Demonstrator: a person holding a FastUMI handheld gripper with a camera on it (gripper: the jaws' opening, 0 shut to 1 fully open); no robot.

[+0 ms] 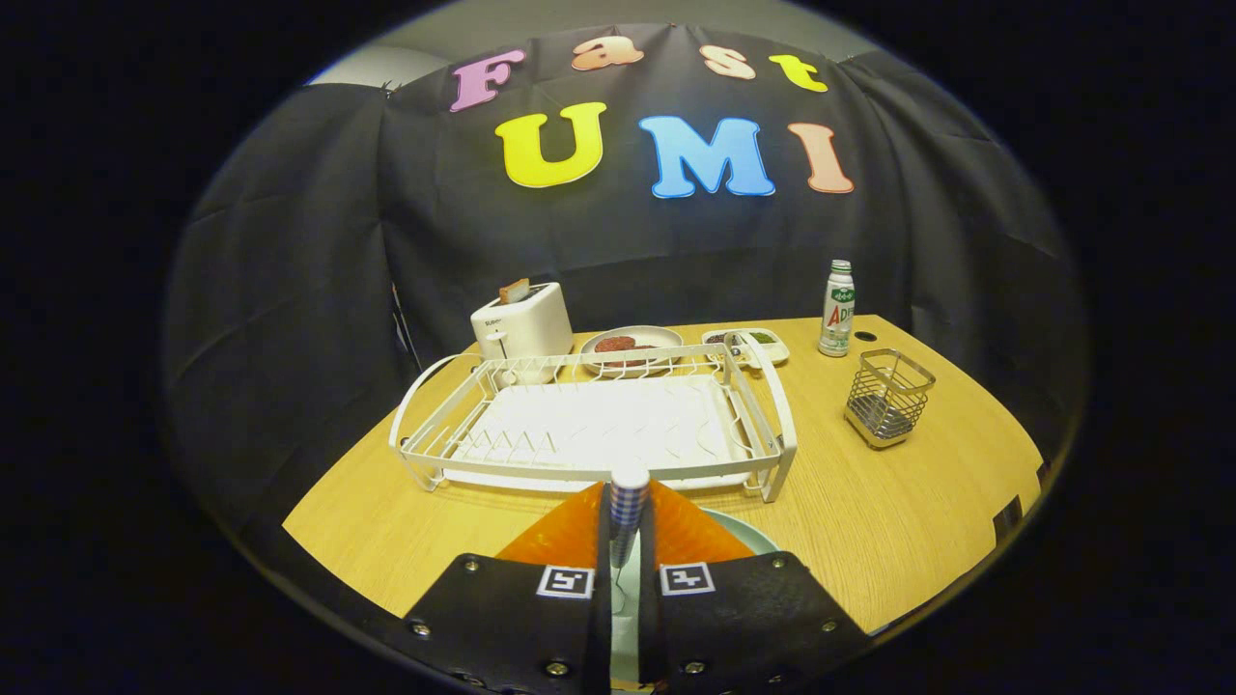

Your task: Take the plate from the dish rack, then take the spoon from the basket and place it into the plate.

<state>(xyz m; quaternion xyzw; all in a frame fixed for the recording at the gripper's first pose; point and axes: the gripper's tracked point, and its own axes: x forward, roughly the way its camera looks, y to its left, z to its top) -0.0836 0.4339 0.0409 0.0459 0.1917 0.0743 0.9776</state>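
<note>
White two-slot toaster (522, 328) sits far left at the back of the light wood-grain table (869, 521), a slice of toast (514, 291) sticking up from it. White wire dish rack (594, 420) on its white drip tray takes the middle of the table, no dishes in it. Behind the rack: a round grey plate with dark reddish food (632, 347), and just right of that a small white rectangular dish with green and dark bits (745, 345).

Gripper (626, 526) is just in front of the rack's near rail, fingers pinched together on the blue-and-white checked handle of the spoon (628, 507), held roughly upright between them; its white tip pokes up above the fingers. Spoon's bowl end is hidden down between the fingers. Pale green round plate (748, 533) lies flat on the table right under and just beyond the fingers, mostly covered by them.

Further right: square metal mesh basket (888, 396), standing well apart from the rack. Behind it, a white bottle with green-and-red label (837, 309) near the table's back edge.
</note>
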